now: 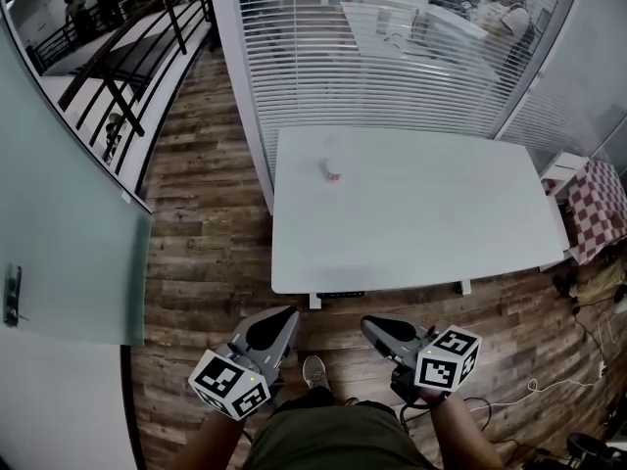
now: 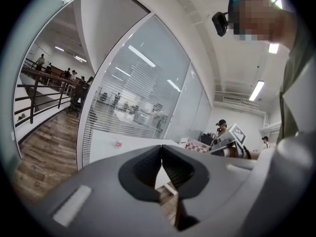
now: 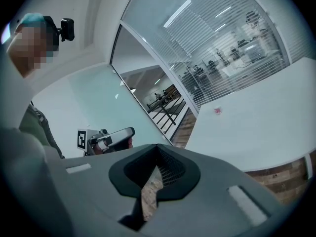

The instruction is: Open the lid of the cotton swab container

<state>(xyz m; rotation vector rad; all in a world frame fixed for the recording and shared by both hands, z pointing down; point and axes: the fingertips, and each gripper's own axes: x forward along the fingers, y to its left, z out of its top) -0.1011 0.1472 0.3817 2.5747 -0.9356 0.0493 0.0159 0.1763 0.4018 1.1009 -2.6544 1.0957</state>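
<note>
Both grippers, left [image 1: 282, 319] and right [image 1: 376, 329], jaws closed and empty, are held low near the body, well short of the table [image 1: 411, 223] bearing the container [image 1: 333, 171].

- Worktop [image 1: 411, 223], centre of frame: white, smooth, matt.
- Floor [image 1: 206, 213]: wood planks in mixed browns, with a rough grain and a dull finish.
- Left gripper [image 1: 274, 323] and right gripper [image 1: 377, 329], bottom of frame: grey moulded plastic, matt. The pads [image 2: 150, 169] were dark and finely ribbed.
- Marker cube [image 1: 228, 385]: flat black-and-white print, no sheen.
- Panel [image 1: 69, 223], left edge: frosted glass, pale green, satin.
- Blinds [image 1: 392, 57], top: thin white slats behind clear glass.
- Railing [image 1: 127, 67], upper left: dark, metal-looking bars.
- Cloth [image 1: 600, 209], right edge: red-and-white check.
- Cotton swab container [image 1: 333, 171]: pale, too small to tell the material.
</note>
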